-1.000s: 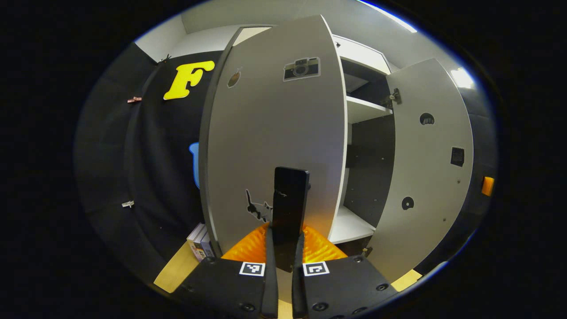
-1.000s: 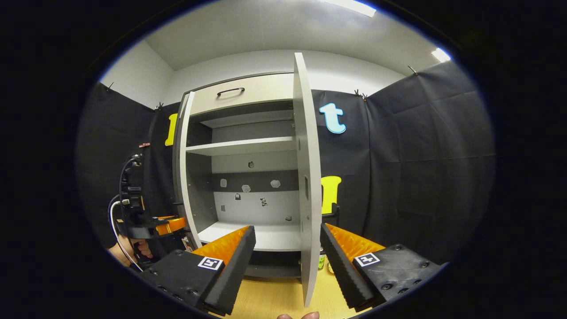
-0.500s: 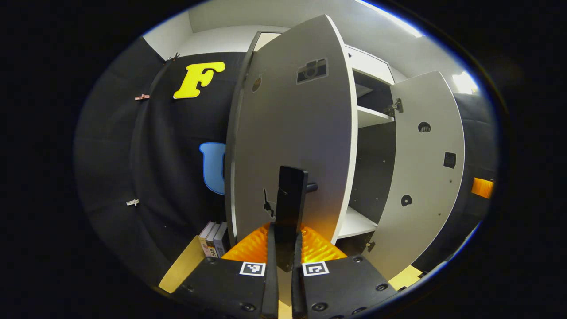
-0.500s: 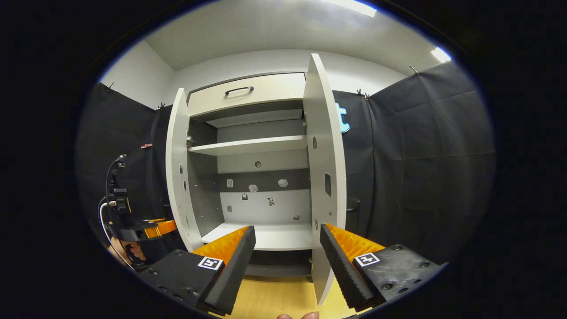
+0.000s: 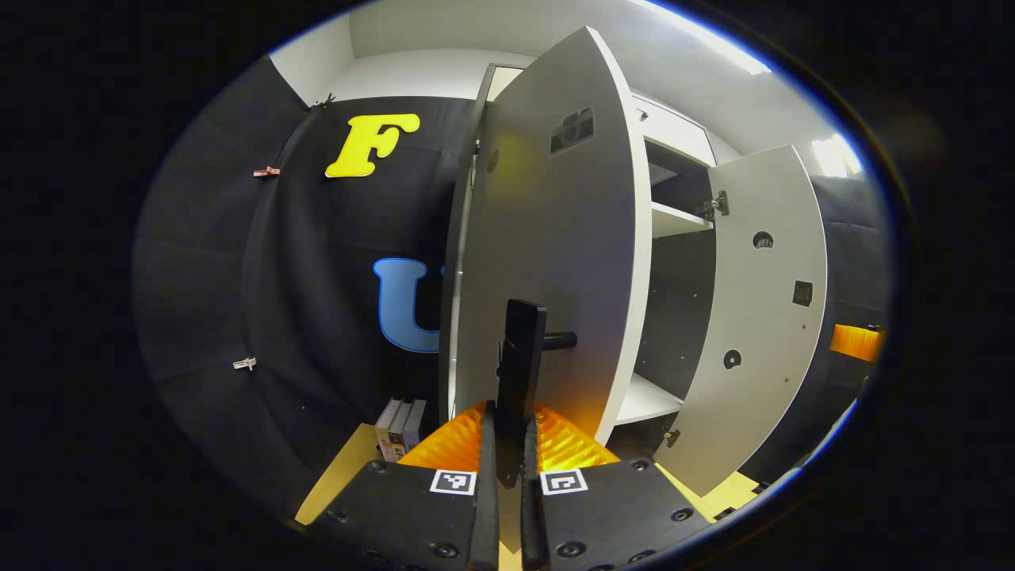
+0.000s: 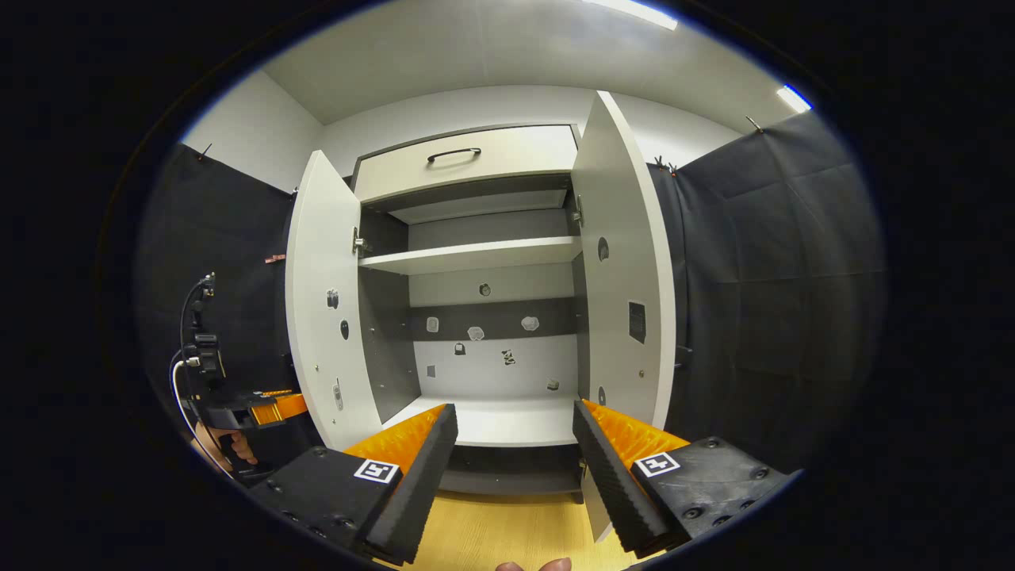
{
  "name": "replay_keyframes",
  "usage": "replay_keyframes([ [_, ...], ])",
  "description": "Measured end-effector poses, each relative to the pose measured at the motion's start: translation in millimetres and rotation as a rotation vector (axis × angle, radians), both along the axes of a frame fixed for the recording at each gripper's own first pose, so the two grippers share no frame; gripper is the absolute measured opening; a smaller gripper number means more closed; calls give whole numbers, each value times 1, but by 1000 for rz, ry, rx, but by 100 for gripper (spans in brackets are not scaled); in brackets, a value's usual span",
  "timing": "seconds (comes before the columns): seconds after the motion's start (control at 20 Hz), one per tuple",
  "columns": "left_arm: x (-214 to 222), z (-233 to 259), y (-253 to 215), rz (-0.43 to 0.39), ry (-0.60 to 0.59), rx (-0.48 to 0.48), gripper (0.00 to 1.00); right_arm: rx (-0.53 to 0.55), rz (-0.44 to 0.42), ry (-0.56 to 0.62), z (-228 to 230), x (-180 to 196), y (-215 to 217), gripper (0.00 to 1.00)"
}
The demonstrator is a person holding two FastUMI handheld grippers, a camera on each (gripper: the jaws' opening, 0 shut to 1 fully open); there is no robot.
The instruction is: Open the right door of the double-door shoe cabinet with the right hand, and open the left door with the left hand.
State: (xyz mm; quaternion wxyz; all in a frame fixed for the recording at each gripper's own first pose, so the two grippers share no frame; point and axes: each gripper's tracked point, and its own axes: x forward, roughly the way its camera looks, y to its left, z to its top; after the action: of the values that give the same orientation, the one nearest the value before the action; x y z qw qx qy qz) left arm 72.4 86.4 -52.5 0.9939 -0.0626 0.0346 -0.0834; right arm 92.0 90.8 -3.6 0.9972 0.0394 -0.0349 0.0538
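My left gripper (image 5: pixel 507 444) is clamped on the left door's handle (image 5: pixel 522 365), both fingers pressing it. My right gripper (image 6: pixel 514 444) is spread wide, holding nothing. Two doors stand open: left door (image 5: pixel 555 262), right door (image 6: pixel 622 270). One shelf (image 6: pixel 476 255) inside the cabinet (image 6: pixel 468 159). Three books (image 5: pixel 400 424) at far left (bottoms cut off). Stickers on the back panel too small to make out.

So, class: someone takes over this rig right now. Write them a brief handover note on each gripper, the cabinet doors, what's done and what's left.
Left gripper: shut on the left door's handle.
Right gripper: open, holding nothing, facing the cabinet interior.
Right door: swung wide open. Left door: also swung out.
Done: both doors open.
Left: probably just release the handle and back the left gripper away.
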Motion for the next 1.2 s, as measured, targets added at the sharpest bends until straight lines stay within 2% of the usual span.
replay_keyframes([
  [0.15,0,0,19,24,-10,7,15,-1,8,0,1,1,7,92],
  [0.35,7,0,57,110,-9,27,14,-9,10,-5,2,0,12,92],
  [0.4,9,1,66,114,-9,27,0,-9,10,-3,2,1,13,92],
  [0.45,8,-1,68,97,1,18,7,-5,12,-5,3,0,14,92],
  [0.6,7,2,69,46,1,6,7,4,18,-11,6,0,17,92],
  [0.9,-3,5,72,16,-12,-29,8,-1,8,3,3,-1,14,92],
  [0.95,-7,5,73,13,-14,-32,3,-4,5,4,2,-1,11,92],
  [1.0,-10,9,73,15,-18,-36,12,-4,1,4,2,-1,10,92],
  [1.15,-24,14,71,24,-25,-17,17,1,0,8,1,-1,7,92],
  [1.2,-31,17,68,25,-30,0,26,2,-2,8,1,-1,5,92],
])
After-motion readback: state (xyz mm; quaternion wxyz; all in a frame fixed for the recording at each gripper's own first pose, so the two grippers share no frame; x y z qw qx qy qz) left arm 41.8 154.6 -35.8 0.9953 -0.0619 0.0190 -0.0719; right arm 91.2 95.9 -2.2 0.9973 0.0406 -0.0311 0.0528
